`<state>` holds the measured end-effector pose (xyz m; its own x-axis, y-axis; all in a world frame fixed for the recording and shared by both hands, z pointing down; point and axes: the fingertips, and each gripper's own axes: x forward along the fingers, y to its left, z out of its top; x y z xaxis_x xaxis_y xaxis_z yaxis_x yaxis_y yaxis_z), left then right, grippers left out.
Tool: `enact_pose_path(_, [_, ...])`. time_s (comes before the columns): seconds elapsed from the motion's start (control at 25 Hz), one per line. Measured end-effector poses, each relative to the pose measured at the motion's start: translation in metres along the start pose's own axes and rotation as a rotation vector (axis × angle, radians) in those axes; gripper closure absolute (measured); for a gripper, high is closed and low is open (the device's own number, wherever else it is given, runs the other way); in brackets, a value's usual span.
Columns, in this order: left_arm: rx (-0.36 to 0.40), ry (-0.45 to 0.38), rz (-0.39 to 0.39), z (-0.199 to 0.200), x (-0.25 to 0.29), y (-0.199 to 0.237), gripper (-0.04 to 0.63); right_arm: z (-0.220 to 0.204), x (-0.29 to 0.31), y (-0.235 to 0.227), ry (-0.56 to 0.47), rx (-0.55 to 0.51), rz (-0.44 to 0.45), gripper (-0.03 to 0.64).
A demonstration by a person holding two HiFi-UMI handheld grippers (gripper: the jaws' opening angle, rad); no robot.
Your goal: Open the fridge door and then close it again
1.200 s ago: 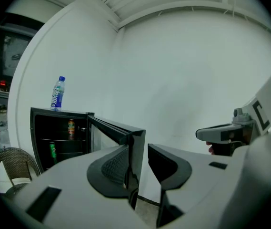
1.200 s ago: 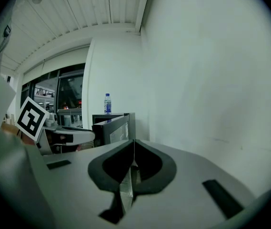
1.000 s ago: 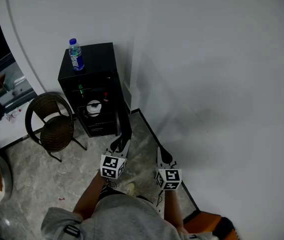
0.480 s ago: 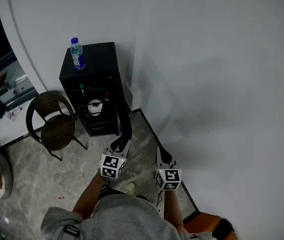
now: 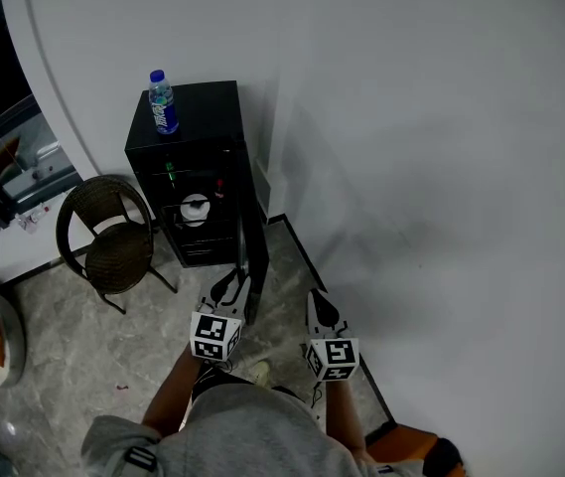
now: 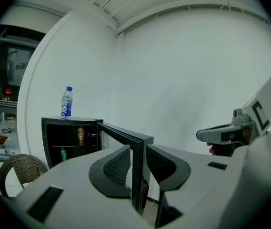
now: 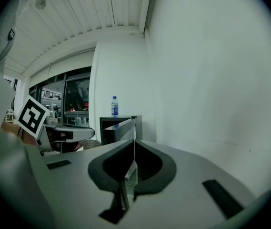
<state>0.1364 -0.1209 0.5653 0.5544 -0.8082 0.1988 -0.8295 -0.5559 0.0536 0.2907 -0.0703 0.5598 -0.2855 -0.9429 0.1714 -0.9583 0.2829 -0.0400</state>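
A small black fridge [image 5: 203,132] stands against the white wall with its door [image 5: 253,256] swung out towards me. Cans [image 6: 80,135] and a white item [image 5: 195,208] show on its shelves. My left gripper [image 5: 234,288] is at the door's free edge. In the left gripper view that edge [image 6: 138,175] runs between the two jaws, which are closing on it. My right gripper [image 5: 317,308] hangs to the right of the door, near the wall, shut and holding nothing [image 7: 134,161].
A water bottle [image 5: 163,102] stands on top of the fridge. A brown wicker chair [image 5: 108,238] sits just left of it. The white wall [image 5: 441,167] runs close along my right side. An orange object [image 5: 416,445] lies by my feet.
The door has swung wider towards me, with the left gripper drawing back at its edge. The right gripper has shifted slightly with it.
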Motion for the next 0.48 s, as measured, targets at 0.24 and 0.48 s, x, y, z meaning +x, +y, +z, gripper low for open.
enact_pose_path(0.24, [-0.024,-0.041,0.064,0.009,-0.028,0.018,0.514,0.006,0.005,0.017,-0.012,-0.010,0.048,0.592])
enact_pose_path(0.48, [-0.038,-0.034,0.108,0.004,-0.052,0.029,0.541,0.010,0.010,0.029,-0.024,-0.010,0.084,0.592])
